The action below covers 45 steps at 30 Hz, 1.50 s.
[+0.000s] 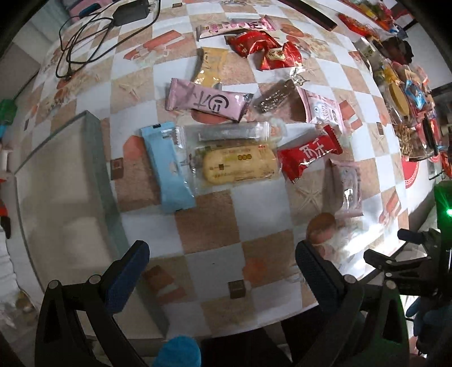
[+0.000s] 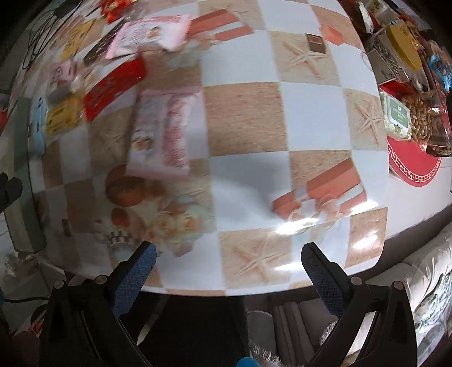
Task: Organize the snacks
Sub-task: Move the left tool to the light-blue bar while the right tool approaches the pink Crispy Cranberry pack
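Left wrist view: snacks lie scattered flat across the centre of the tabletop (image 1: 254, 214), which wears a glossy checked cloth of white and tan squares with starfish prints. The blue packet (image 1: 168, 166) has its long axis running from upper left to lower right of the frame. Just right of it, the yellow biscuit packet (image 1: 237, 163) lies crosswise, long axis left to right, its clear wrapper touching the blue one. The red packet (image 1: 308, 153) sits beside the biscuit's right end, tilted up toward the right. Above these, the pink packet (image 1: 206, 98) lies nearly level, dipping slightly right. Two red wrapped sweets (image 1: 262, 48) sit near the top centre. A clear glass box (image 1: 62, 192) stands at the left edge of the frame. A black charger with cable (image 1: 113, 17) lies upper left. A heap of other snacks and nuts (image 1: 406, 96) fills the right edge.

The left hand-held gripper (image 1: 223, 268) hovers low over bare cloth at the near edge, jaws spread wide, nothing between them.

Right wrist view, blurred: the right hand-held gripper (image 2: 228, 268) likewise stands wide and empty above the near table edge. A pale pink-and-white packet (image 2: 166, 127) lies left of centre, long axis roughly top to bottom.
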Tool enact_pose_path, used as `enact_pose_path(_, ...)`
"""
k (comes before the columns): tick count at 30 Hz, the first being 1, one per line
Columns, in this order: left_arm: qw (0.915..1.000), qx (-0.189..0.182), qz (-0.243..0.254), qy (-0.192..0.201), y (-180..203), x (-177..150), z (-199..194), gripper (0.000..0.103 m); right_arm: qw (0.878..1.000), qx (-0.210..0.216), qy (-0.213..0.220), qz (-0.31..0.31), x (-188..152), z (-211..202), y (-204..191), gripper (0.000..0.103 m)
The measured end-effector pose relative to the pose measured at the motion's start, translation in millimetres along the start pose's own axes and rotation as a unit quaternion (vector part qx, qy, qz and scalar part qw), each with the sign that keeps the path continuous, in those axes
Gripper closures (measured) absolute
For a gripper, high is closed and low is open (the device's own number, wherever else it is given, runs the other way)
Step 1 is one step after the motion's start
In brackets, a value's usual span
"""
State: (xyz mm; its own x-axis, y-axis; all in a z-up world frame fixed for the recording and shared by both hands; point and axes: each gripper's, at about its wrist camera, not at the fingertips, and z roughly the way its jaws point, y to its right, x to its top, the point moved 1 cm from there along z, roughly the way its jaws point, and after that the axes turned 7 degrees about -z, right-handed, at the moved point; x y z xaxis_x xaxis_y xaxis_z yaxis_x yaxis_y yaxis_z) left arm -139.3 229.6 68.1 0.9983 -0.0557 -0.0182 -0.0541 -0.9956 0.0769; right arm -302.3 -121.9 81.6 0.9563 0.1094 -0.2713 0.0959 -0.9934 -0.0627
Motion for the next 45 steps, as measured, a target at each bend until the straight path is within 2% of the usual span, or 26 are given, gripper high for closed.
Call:
enact_pose_path(8,0.9996,-0.011,0.006,-0.027,-11,7,-4,0.0,1.0,-0.008,0.006,-0.014,11,-23,-30,0.0)
enact_pose_path(15,0.9987,-0.023,0.027,-0.037,6,13,1,0.0,1.0,-0.011,0.004,0.001,15,-29,-25,0.0)
enact_pose_path(22,0.9946,-0.045,0.013,-0.093,5,8,34,0.0,1.0,-0.018,0.006,0.005,20,-32,-17,0.0)
enact_pose_path(28,0.9888,-0.057,-0.021,-0.136,-16,-2,63,0.0,1.0,-0.023,-0.004,-0.009,18,-28,-22,0.0)
enact_pose_path(41,0.9879,-0.01,-0.066,-0.14,-65,-16,78,0.0,1.0,-0.016,-0.023,-0.008,13,-12,-21,0.0)
enact_pose_path(45,0.9916,-0.011,-0.066,-0.111,-60,-1,61,0.0,1.0,-0.015,-0.024,-0.006,12,-10,-19,0.0)
